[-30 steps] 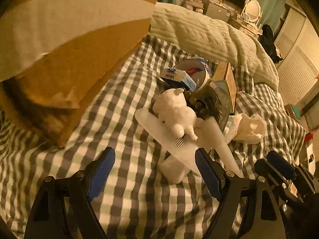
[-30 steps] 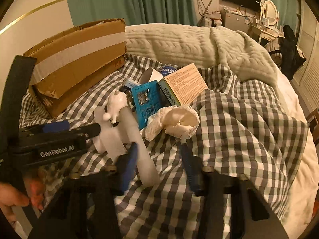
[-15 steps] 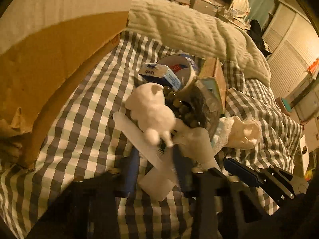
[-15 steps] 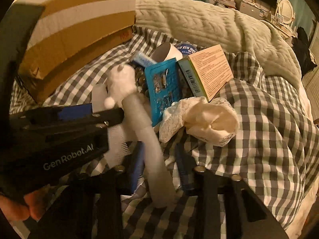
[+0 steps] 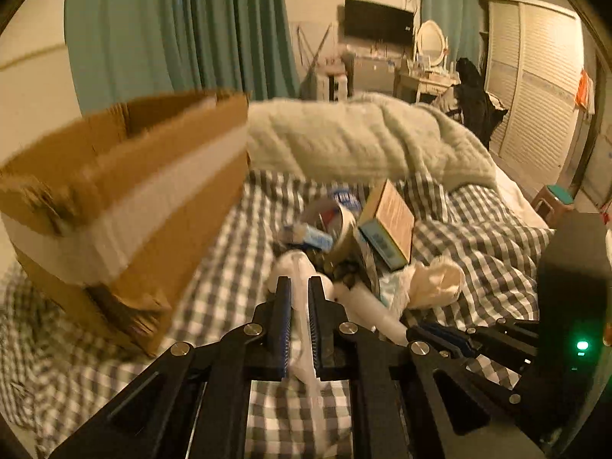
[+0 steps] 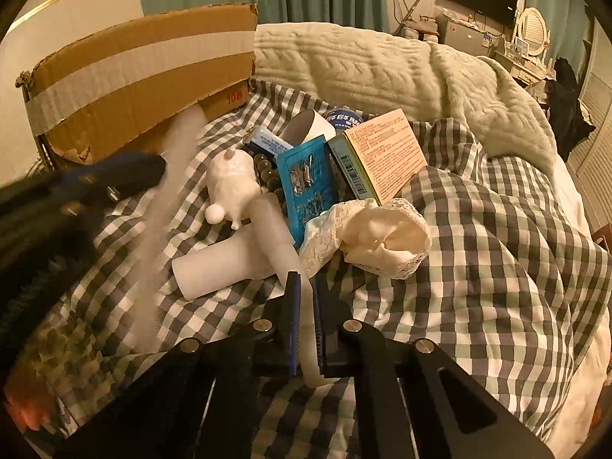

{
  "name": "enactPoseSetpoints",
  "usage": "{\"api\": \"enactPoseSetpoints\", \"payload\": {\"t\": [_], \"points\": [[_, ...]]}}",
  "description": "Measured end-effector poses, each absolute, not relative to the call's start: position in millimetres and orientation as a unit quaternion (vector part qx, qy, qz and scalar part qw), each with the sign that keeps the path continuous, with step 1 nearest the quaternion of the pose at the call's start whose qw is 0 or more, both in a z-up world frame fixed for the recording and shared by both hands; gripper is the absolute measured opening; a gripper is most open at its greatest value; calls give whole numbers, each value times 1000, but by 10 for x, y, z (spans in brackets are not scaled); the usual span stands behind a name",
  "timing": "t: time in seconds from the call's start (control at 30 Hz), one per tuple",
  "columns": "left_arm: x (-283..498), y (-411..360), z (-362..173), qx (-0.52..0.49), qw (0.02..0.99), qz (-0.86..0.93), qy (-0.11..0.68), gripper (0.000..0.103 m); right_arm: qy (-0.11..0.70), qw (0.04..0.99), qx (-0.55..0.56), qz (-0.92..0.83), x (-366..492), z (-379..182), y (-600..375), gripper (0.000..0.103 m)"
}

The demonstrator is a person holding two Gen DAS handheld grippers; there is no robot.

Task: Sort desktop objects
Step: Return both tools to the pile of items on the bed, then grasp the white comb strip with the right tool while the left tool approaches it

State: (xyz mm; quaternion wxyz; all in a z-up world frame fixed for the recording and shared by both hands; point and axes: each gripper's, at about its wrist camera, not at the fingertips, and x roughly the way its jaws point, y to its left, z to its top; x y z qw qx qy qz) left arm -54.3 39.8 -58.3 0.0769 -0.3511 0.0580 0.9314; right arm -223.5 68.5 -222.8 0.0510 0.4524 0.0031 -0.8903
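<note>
Fingers of the left gripper have just been closing and are now being pressed onto a flat white comb, which is being held edge-on between the pads and is being carried toward the cardboard box at the far left corner of the bed; in the right wrist view the comb is being shown only as a pale blurred streak. Fingers of the right gripper have likewise just been closing and are being clamped on the near end of a frosted plastic tube, which is still being rested on the checked bedcover at the near edge of the pile. The comb is being judged light, thin and stiff, with fragile teeth, so a pinch across its solid spine is being favoured. The tube is being judged light, smooth and likely slippery; a hold nearer its middle is being advised so that tipping is avoided. Beside the tube, a white figurine, a blue packet, an orange carton and a lace cloth are being left touching one another.
</note>
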Motion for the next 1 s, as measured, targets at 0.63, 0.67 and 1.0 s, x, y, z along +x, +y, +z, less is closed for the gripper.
{"api": "enactPoseSetpoints", "payload": {"t": [0.63, 0.67, 1.0], "points": [[-717, 236, -942, -451, 105, 886, 7, 28, -22, 77, 519, -851, -2359, -2534, 722, 7], [-737, 232, -983, -460, 104, 882, 4, 46, -21, 76, 518, -852, -2347, -2537, 718, 7], [-945, 2, -1305, -519, 93, 847, -63, 9, -13, 70, 497, -865, -2342, -2596, 692, 5]]}}
